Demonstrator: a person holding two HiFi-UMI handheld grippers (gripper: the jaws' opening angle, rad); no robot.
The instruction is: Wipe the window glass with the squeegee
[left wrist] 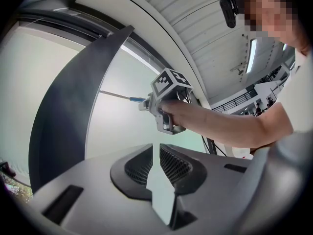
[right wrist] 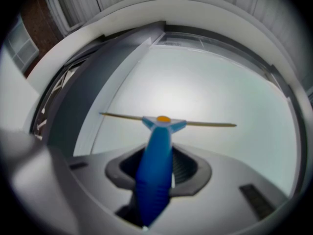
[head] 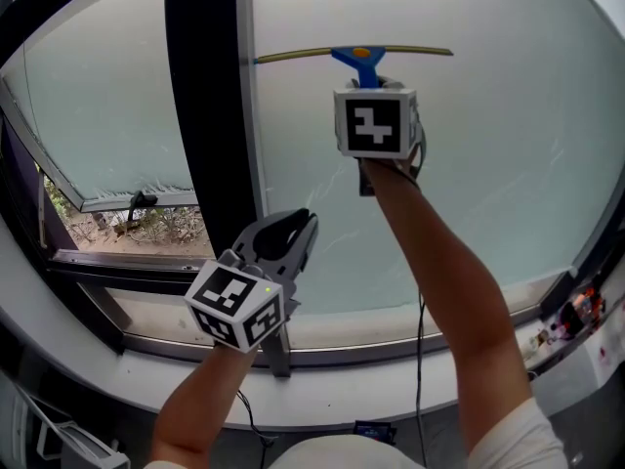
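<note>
- Facing a tall pale glass (head: pixel 469 164) beside a dark frame (head: pixel 205 96), with a white sill (head: pixel 391 389) running below.
- Holding the squeegee (head: pixel 356 59) high on that glass, with the thin blade lying level across the upper pane and apparently pressing on it, though contact is hard to confirm.
- Clamping the blue handle in the right gripper (head: pixel 374 84), jaws clenched on its lower part, and pointing it up toward the blade.
- Judging the squeegee to be light, stiff in the handle and bar, and probably soft and flexing along the wiping edge.
- Expecting the smooth plastic to twist or slip in the jaws under a sideways drag, so favouring a grip low on the ribbed-looking part, square to the blade.
- Treating the glass as hard, slick and breakable, and calling for even, moderate pressure rather than a shove.
- Hanging the left gripper (left wrist: pixel 155 155) lower and to the left, well apart from the squeegee, jaws clenched together on nothing.
- Seeing no containers in any view, so having nothing to report on contents.
- Noticing a second pane (head: pixel 107 96) standing ajar at the far left, with dry brush (head: pixel 117 228) showing on the ground outside.
</note>
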